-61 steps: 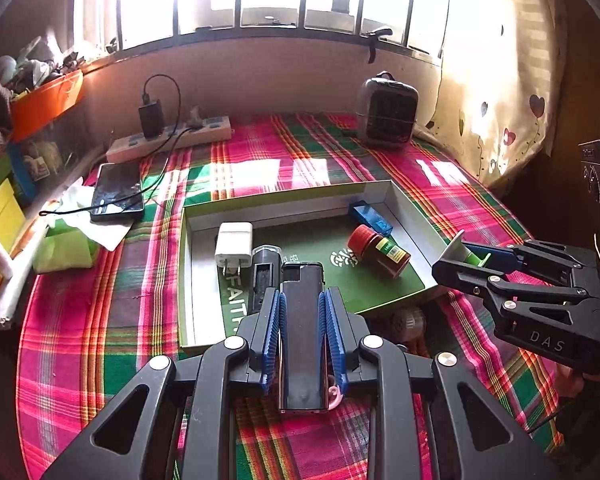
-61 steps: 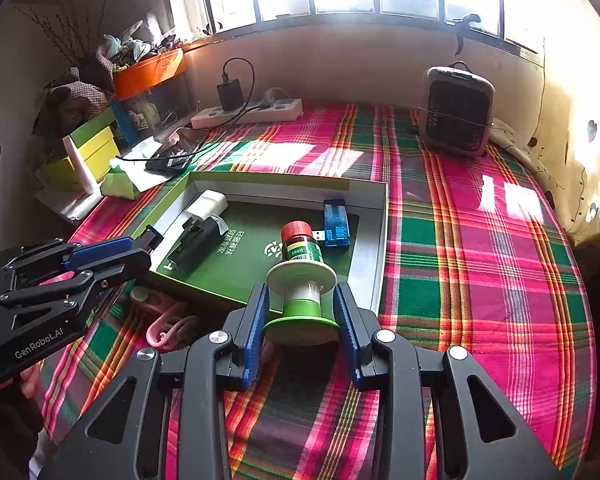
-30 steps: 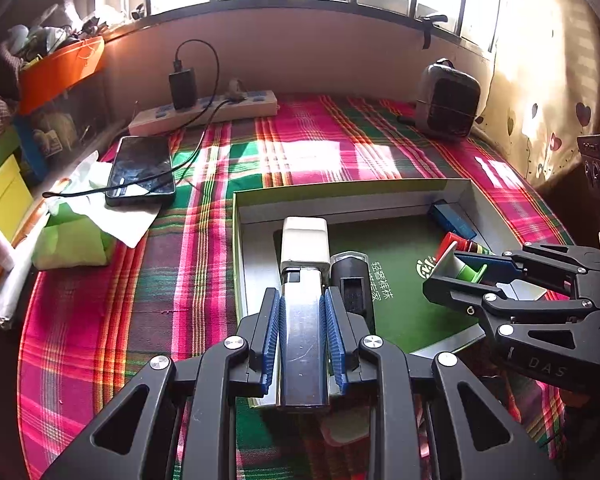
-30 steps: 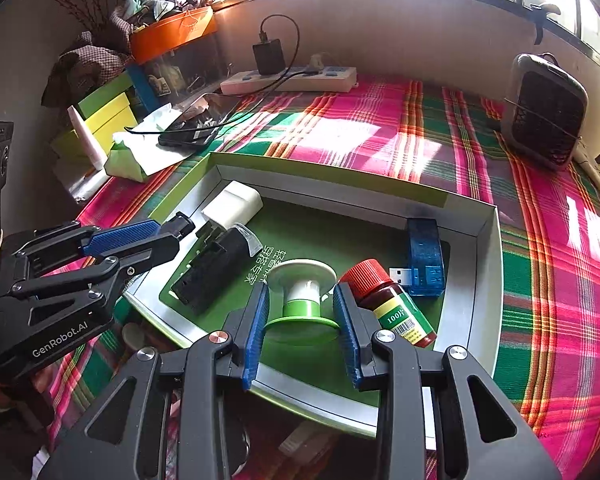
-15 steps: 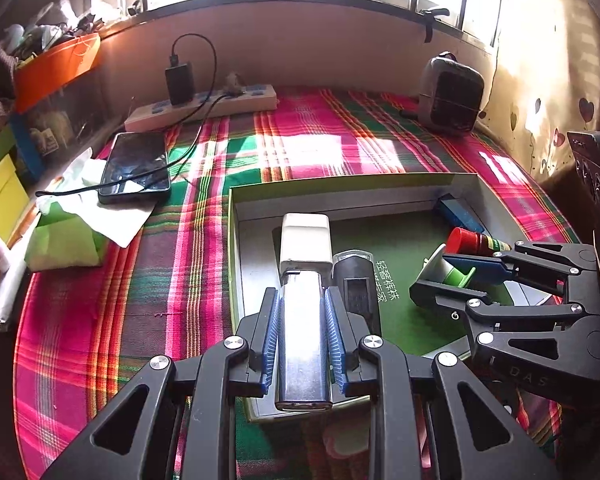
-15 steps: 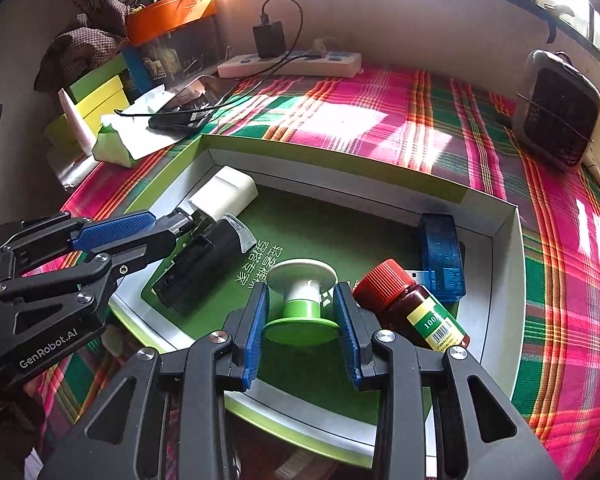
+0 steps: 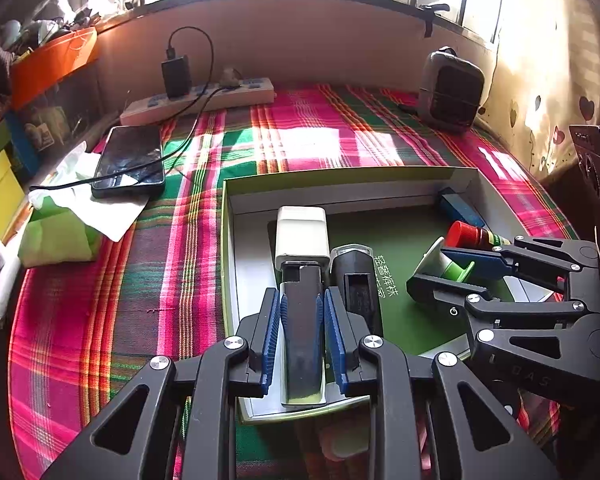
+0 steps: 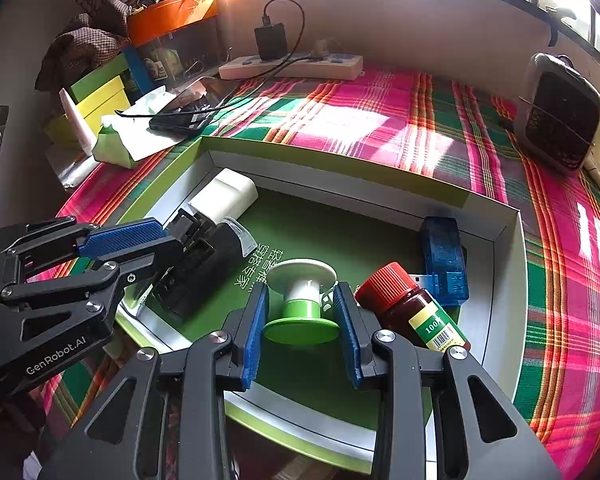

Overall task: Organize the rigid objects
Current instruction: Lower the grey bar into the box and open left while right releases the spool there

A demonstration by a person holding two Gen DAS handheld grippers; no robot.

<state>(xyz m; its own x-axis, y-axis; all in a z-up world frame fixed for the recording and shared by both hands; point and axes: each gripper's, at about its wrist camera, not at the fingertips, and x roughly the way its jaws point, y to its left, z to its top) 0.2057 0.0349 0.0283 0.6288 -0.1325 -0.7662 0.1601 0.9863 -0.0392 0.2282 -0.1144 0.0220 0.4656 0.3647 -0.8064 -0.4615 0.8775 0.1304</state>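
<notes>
My left hand-held gripper (image 7: 302, 336) clamps dark metal lighter (image 7: 302, 332); right hand-held gripper (image 8: 300, 320) pinches green-white plastic spool (image 8: 302, 304) over green shallow box (image 8: 512, 240). Risk: released spool rolls into red-capped brown bottle (image 8: 410, 308).

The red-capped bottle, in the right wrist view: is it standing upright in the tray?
No. The red-capped bottle lies on its side in the tray, beside the spool.

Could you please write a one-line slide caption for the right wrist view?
Right tongs grip a green-and-white spool over the green tray, beside a red-capped bottle.
</notes>
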